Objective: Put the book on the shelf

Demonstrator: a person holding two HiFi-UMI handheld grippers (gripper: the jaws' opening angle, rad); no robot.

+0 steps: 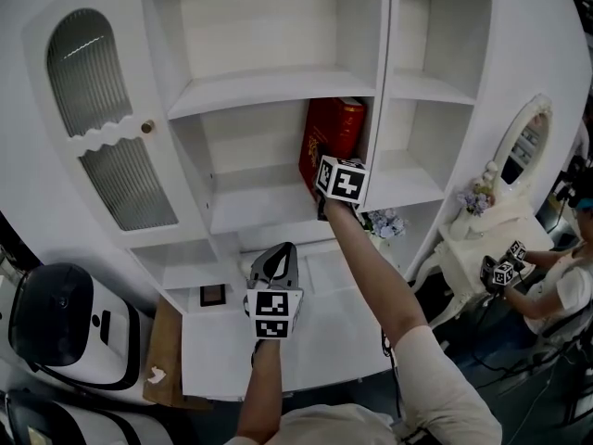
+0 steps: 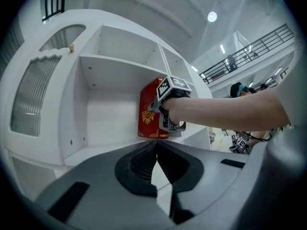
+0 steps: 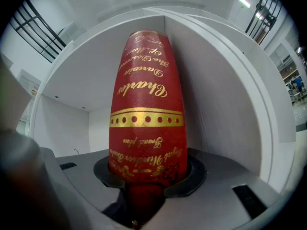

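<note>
from the head view, the right tongs [image 1: 321, 176] reach into the middle compartment of the white shelf [image 1: 278, 89]. they are clamped on a red book [image 1: 332, 135], which stands upright near the right-hand divider. the left tongs [image 1: 274, 260] hang lower, well apart from the book.

in the left gripper view those tongs are pressed together with nothing between them. the book's foot seems level with the shelf board, though i cannot tell whether it rests there.

the right gripper view shows the gold-lettered spine filling the grip, with the divider just beside it.

placing looks nearly done. the next move calls for settling the book, letting go and drawing straight back.
</note>
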